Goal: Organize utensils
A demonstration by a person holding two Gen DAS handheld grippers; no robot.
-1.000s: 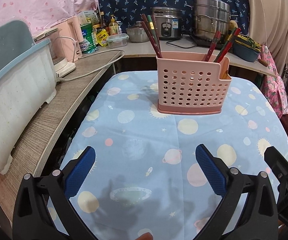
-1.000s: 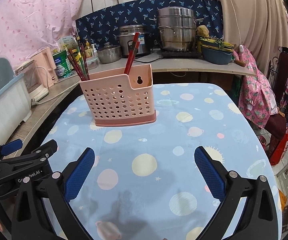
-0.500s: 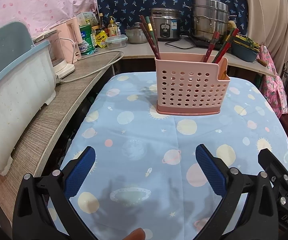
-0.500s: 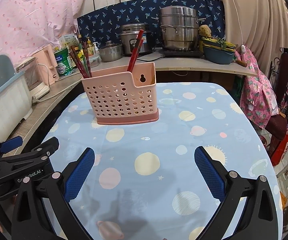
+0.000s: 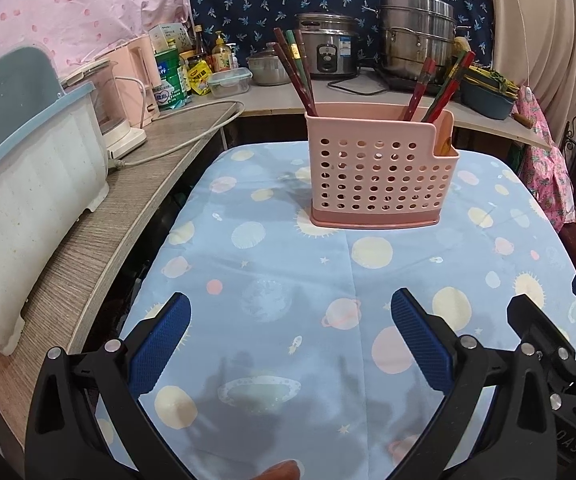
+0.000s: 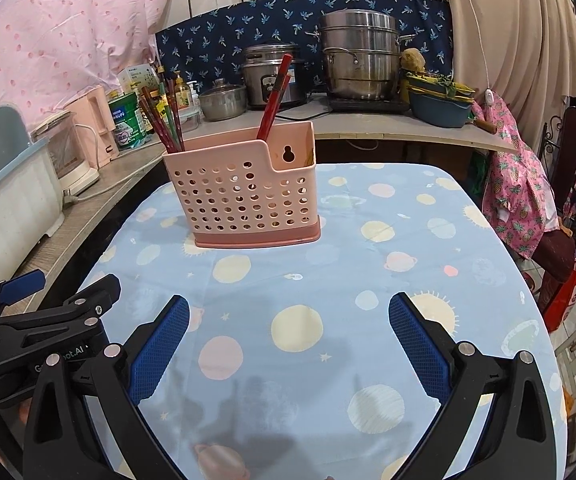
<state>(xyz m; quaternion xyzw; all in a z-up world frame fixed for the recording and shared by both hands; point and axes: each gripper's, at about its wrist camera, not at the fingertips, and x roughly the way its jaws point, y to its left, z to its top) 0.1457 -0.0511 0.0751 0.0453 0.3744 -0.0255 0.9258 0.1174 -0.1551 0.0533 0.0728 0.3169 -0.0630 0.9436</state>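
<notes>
A pink perforated utensil holder (image 5: 380,168) stands upright on the blue planet-print tablecloth (image 5: 288,280); it also shows in the right wrist view (image 6: 248,196). Dark red chopsticks (image 5: 294,72) lean out of its left compartment, and more red chopsticks (image 5: 436,88) stand at its right end. In the right wrist view the left bunch (image 6: 164,124) and a red pair (image 6: 274,96) show too. My left gripper (image 5: 288,344) is open and empty, well short of the holder. My right gripper (image 6: 288,344) is open and empty, beside the left one.
A wooden counter (image 5: 100,240) runs along the left with a white-and-blue dish bin (image 5: 20,184), a kettle and a cable. The back counter holds a rice cooker (image 5: 328,52), steel pots (image 5: 416,40) and bottles. Pink cloth (image 6: 516,176) hangs right of the table.
Both grippers have drifted slightly nearer the holder, which looks a little larger and more central. Both stay open and empty.
</notes>
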